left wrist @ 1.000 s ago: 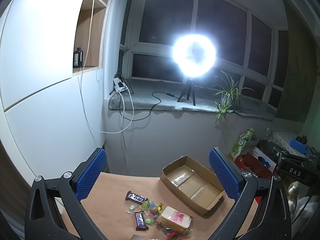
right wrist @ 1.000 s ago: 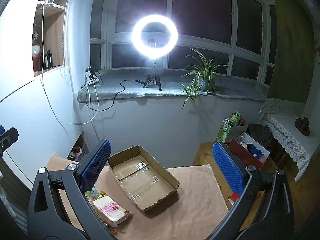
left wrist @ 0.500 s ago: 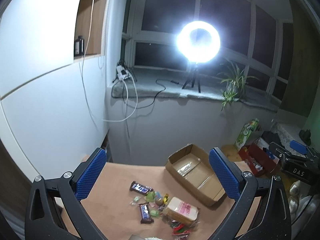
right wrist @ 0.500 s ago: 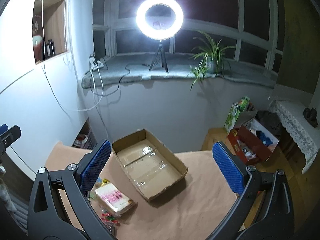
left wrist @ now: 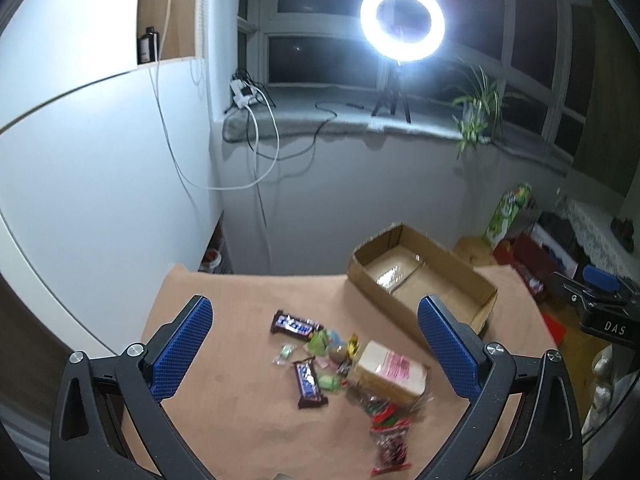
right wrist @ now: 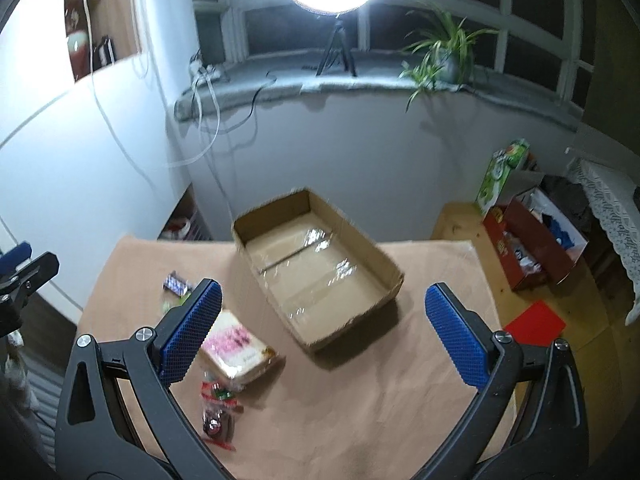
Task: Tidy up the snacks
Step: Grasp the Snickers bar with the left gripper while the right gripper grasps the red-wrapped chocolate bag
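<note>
An empty cardboard box (left wrist: 424,280) (right wrist: 316,264) lies on the brown table (left wrist: 224,312) (right wrist: 420,360). Left of it is a heap of snacks: two dark chocolate bars (left wrist: 295,323) (left wrist: 309,383), small green candies (left wrist: 323,339), a wrapped sandwich-like pack (left wrist: 390,372) (right wrist: 238,346) and a red-and-clear bag (left wrist: 390,436) (right wrist: 218,412). My left gripper (left wrist: 314,354) hovers open above the heap, empty. My right gripper (right wrist: 320,336) is open and empty above the box's near end. The right gripper's body shows at the edge of the left wrist view.
A bright ring light (left wrist: 402,20) and a potted plant (right wrist: 444,56) stand on the windowsill behind. Cables (left wrist: 256,148) hang down the wall. Right of the table, an open red box (right wrist: 536,240) and a green carton (right wrist: 502,172) sit on the floor.
Both cameras have tilted downward and moved closer to the table, so more of the box, the snacks and the tabletop shows. Both grippers stay open.
</note>
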